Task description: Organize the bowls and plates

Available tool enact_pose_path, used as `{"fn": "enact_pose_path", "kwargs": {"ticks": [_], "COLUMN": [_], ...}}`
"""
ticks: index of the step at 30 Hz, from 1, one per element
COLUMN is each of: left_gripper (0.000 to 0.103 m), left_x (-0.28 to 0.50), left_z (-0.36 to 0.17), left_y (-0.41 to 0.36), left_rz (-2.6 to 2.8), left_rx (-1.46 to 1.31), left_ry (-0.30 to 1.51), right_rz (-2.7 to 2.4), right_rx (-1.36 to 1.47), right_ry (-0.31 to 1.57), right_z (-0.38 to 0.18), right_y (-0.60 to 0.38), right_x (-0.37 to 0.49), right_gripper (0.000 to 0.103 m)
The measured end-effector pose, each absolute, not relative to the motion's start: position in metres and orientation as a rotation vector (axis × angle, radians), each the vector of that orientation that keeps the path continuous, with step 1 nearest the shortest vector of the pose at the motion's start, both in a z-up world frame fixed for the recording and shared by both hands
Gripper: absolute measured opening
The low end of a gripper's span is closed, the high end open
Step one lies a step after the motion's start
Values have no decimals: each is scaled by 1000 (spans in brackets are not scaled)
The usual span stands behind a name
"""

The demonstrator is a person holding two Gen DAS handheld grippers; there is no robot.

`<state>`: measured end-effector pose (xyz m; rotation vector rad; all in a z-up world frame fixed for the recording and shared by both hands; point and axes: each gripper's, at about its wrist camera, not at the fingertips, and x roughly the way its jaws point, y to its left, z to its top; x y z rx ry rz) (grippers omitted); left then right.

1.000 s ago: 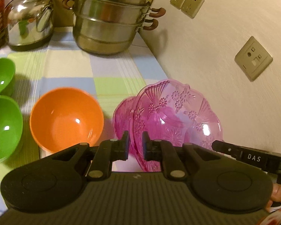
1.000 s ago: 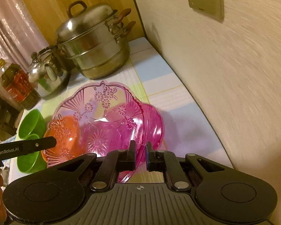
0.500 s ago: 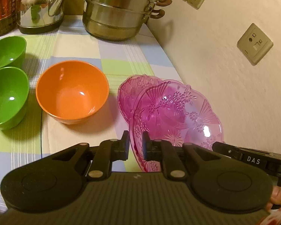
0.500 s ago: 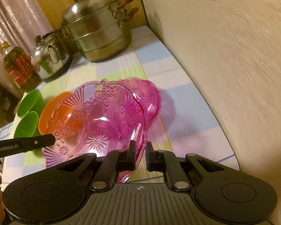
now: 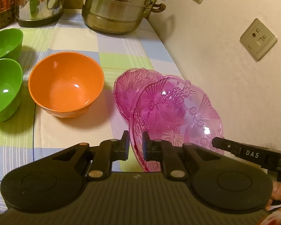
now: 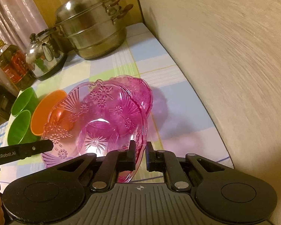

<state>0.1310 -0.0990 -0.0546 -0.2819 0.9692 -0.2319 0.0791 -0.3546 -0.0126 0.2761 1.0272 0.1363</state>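
A see-through pink plate (image 5: 178, 116) with a flower pattern is held tilted above the table. My left gripper (image 5: 135, 146) is shut on its near left rim. On the opposite rim my right gripper (image 6: 140, 153) is shut, and the plate (image 6: 95, 120) spreads out to its left. Under the far edge of the held plate lies a second pink plate (image 5: 129, 88) (image 6: 140, 91) on the cloth; whether the two touch I cannot tell. An orange bowl (image 5: 65, 84) (image 6: 45, 110) stands left of them. Two green bowls (image 5: 3, 88) (image 5: 3, 43) stand further left.
A steel steamer pot (image 5: 118, 7) (image 6: 93, 26), a kettle (image 5: 37, 1) and an oil bottle (image 5: 1, 1) stand at the back of the checked tablecloth (image 5: 69, 131). A wall (image 5: 224, 65) with sockets (image 5: 258, 39) runs close along the right side.
Both grippers have sunk with the pink plate, which now hangs lower and closer over the second pink plate. The grips have not changed.
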Motion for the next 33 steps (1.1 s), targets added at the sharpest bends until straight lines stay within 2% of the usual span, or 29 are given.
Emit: {"fn": "enact_pose_path", "kwargs": {"ticks": [21,33], "left_gripper": [12,12], "left_x": [202,215], "left_z": [-88,-108], "left_y": [-109,-115], "left_rz": [-164,-128], "left_rx": [-301,-292], "left_ry": [998,1019], "right_rz": [138,149], "right_rx": [197,179], "right_ry": [1039,1054], "right_z": [-41,-61], "right_y": [-354,-350], "right_x": [170,203], "right_gripper": [10,10]}}
